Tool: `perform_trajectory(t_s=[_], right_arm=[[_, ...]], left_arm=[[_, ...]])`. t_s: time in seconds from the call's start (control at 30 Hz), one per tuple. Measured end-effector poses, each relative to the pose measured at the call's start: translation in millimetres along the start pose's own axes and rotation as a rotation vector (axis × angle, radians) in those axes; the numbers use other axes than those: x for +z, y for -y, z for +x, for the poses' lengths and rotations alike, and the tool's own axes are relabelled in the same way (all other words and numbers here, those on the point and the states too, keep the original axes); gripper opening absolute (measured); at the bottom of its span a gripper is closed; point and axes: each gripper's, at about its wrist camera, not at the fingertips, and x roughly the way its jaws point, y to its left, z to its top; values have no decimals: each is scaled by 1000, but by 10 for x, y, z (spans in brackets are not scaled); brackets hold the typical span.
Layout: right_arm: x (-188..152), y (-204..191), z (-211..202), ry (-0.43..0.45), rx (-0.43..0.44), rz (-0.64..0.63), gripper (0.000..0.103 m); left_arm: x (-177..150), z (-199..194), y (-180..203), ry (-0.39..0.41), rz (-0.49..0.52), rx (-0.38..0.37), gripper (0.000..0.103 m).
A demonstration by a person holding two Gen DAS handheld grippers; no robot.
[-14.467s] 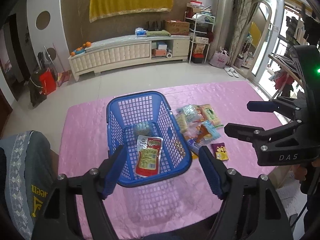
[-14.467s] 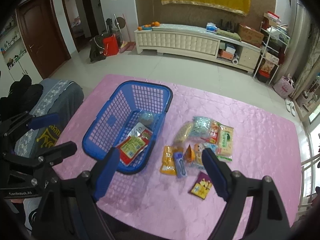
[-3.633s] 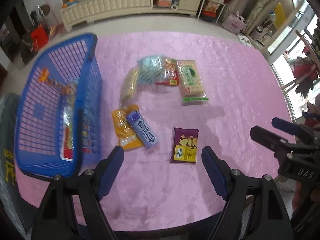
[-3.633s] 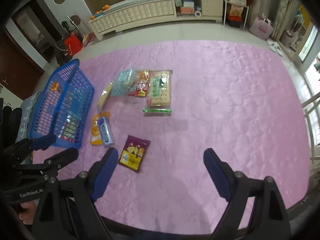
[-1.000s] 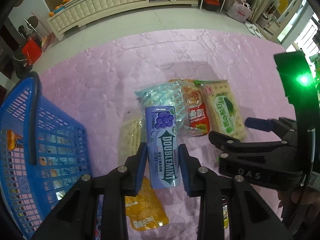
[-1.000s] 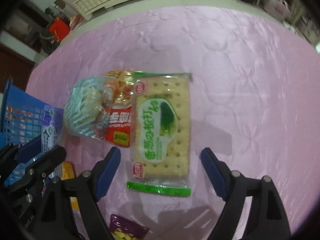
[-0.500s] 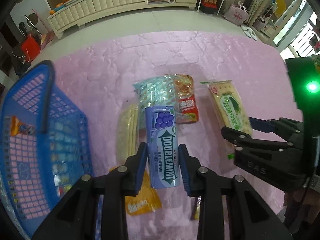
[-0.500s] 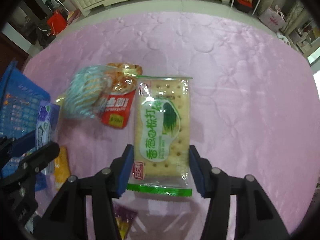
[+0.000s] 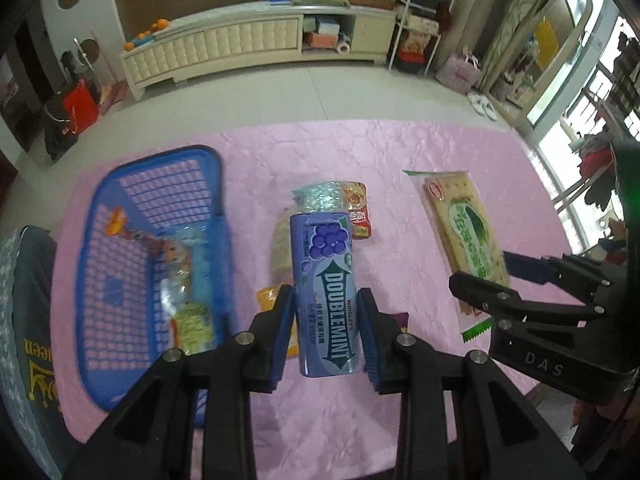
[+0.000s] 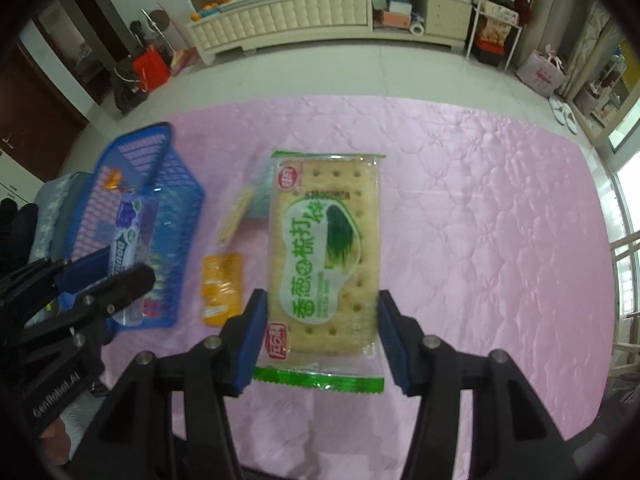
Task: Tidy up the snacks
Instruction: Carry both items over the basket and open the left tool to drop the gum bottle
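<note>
Basket (image 9: 218, 184) left of snack pile (image 9: 340, 200) (on tablecloth (image 9: 400, 148)).

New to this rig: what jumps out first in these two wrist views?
Both grippers are loaded: the left gripper clamps a purple Doublemint gum tin lengthwise, and the right gripper clamps a green-labelled cracker pack above the pink tablecloth. To their left sits the blue basket, already holding several snacks, with an orange pouch and other packets on the cloth between it and the crackers.

Glossy quilted pink cloth (image 10: 480, 208), perforated blue plastic basket (image 9: 120, 392), shiny film cracker wrapper (image 10: 324, 256).
</note>
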Motion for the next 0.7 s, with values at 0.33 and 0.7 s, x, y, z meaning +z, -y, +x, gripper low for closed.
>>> perform_trajectory(t_s=[0.33, 0.7], right_arm=[[-193, -578, -528, 57, 32, -44, 58], [-144, -1303, -479, 62, 78, -96, 58]], left_arm=[[-322, -683, -511, 72, -16, -31, 29], [-525, -985, -1141, 85, -26, 10, 29]])
